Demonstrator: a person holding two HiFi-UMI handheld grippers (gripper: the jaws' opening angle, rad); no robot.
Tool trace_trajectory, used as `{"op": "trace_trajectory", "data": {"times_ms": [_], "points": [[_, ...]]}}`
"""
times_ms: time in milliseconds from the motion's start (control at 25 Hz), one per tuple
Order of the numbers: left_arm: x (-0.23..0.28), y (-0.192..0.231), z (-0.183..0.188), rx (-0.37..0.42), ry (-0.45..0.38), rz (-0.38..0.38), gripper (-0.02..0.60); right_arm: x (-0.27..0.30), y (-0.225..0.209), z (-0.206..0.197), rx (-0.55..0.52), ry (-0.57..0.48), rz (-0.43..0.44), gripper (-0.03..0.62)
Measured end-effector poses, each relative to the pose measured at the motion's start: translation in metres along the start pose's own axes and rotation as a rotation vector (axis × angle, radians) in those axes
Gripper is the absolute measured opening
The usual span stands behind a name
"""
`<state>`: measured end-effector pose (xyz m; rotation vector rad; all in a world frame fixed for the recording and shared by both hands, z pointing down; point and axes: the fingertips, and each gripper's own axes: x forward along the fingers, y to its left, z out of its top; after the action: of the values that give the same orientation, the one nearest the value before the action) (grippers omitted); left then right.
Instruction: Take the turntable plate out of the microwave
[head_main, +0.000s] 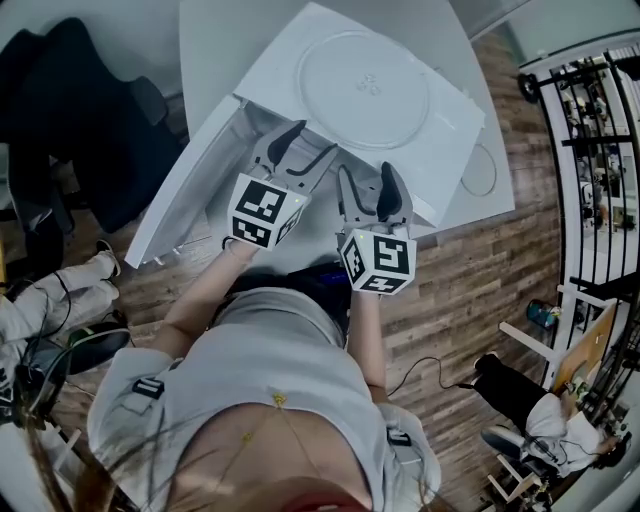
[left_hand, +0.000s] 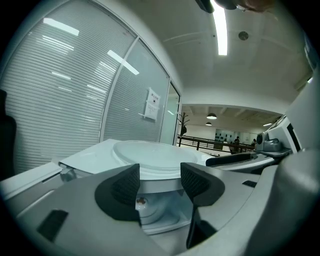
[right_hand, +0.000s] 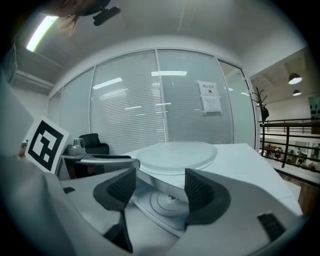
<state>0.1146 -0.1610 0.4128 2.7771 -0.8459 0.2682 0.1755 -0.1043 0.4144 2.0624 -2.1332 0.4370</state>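
Observation:
The clear glass turntable plate (head_main: 365, 90) lies flat on top of the white microwave (head_main: 448, 150), whose door (head_main: 185, 195) hangs open to the left. Both grippers hover just in front of the open cavity. My left gripper (head_main: 308, 145) is open and holds nothing; in the left gripper view the plate (left_hand: 150, 152) sits above and beyond its jaws (left_hand: 160, 182). My right gripper (head_main: 367, 180) is open and empty too. In the right gripper view the plate (right_hand: 175, 155) rests on the roof, with the cavity's round hub (right_hand: 167, 202) below, past the right gripper (right_hand: 160, 187).
The microwave stands on a white table (head_main: 215, 40) over a wood floor. A black chair (head_main: 70, 110) is at the left, with a person's legs (head_main: 50, 295) nearby. Another person (head_main: 530, 400) sits at the lower right. Metal shelving (head_main: 600, 120) lines the right side.

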Motion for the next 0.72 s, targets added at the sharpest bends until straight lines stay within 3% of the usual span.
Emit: {"op": "trace_trajectory", "data": {"times_ms": [520,720], "points": [[-0.024,-0.013,-0.002,0.015,-0.025,-0.04,0.255,-0.017,0.001,0.003,-0.001,-0.041,0.013,0.295],[-0.035,-0.032,-0.002,0.074,-0.028,-0.093,0.253,-0.032,0.001,0.002,-0.017,-0.066,0.019,0.221]]}}
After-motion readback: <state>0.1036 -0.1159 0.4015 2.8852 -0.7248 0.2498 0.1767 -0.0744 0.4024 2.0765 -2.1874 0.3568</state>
